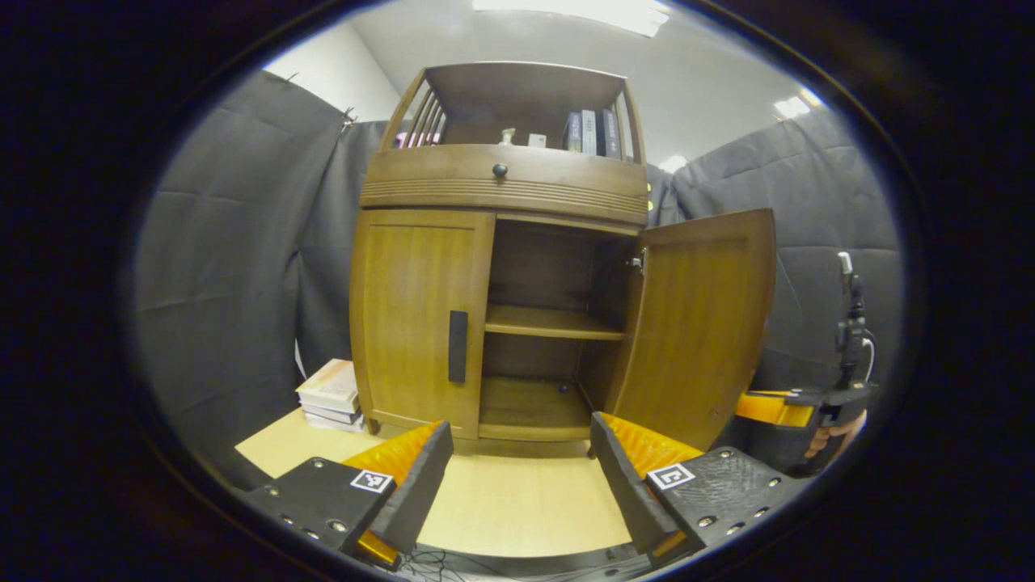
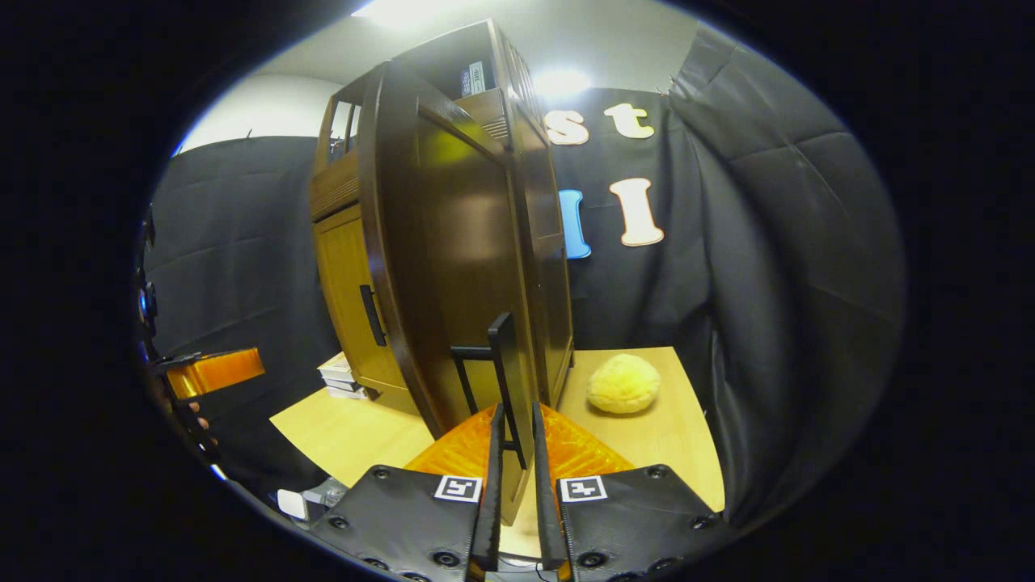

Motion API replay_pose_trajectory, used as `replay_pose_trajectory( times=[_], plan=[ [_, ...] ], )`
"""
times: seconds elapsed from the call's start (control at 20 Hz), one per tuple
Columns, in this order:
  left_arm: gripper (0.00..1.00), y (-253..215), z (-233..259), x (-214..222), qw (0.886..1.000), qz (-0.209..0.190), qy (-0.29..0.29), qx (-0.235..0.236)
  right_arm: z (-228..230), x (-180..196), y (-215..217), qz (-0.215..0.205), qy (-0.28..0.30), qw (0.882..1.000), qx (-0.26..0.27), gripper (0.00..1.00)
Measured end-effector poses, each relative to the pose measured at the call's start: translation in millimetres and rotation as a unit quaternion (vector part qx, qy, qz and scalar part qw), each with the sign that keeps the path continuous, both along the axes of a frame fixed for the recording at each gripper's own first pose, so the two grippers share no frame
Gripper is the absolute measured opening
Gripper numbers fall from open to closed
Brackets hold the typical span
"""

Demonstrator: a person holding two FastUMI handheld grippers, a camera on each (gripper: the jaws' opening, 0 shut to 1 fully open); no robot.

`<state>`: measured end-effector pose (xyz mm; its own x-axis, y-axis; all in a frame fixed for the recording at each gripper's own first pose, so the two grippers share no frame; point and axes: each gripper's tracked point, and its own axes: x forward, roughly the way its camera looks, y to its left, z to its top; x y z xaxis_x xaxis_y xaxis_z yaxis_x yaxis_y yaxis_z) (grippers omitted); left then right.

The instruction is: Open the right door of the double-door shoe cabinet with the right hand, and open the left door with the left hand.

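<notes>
Left gripper view: shoe cabinet (image 1: 501, 267) stands on a pale wooden table (image 1: 517, 501) against the dark booth cloth. Right door (image 1: 699, 323) is swung wide open, showing two inner compartments split by a shelf (image 1: 554, 322). Left door (image 1: 422, 315) is flush shut, its dark vertical handle (image 1: 458, 346) near the inner edge. Above the doors, a drawer front with a round knob (image 1: 500, 170); above that, an open top shelf holding books (image 1: 592, 132) at its right and small items near the middle. A stack of books (image 1: 331, 394) lies on the table just beside the cabinet's left foot. Left gripper (image 1: 521, 461) hangs in front of the cabinet, well apart from it, jaws spread wide with nothing between them. At the far right edge the right gripper (image 1: 776, 408) shows, with a hand (image 1: 837, 436) holding it, beyond the open door's outer edge. Right gripper view: right gripper (image 2: 515, 453) has its jaws drawn in close on the right door's handle (image 2: 505, 380), one finger on each side of the bar; both appear to press on it. The open right door (image 2: 453, 267) is seen nearly edge-on, and the shut left door (image 2: 352, 299) sits behind it. A fluffy yellow ball (image 2: 623, 384) rests on the table (image 2: 663, 436) to the right of the cabinet. The left gripper (image 2: 212, 370) shows at the far left.
</notes>
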<state>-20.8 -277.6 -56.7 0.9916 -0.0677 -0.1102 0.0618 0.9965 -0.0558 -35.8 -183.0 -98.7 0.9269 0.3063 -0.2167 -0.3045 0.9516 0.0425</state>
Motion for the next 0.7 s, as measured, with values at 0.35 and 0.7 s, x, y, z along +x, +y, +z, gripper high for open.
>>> replay_pose_trajectory(
  times=[0.35, 0.7],
  plan=[
    [1.00, 61.8, 23.6, 80.0, 0.999, -0.029, -0.021, 0.023, 22.6, -54.1, 4.8, -0.103, -0.014, 0.995, -0.008, 0.17],
    [1.00, 97.5, 23.5, 163.2, 0.996, -0.073, -0.038, 0.031, 43.0, -81.5, 75.8, -0.161, -0.039, 0.986, 0.007, 0.16]
  ],
)
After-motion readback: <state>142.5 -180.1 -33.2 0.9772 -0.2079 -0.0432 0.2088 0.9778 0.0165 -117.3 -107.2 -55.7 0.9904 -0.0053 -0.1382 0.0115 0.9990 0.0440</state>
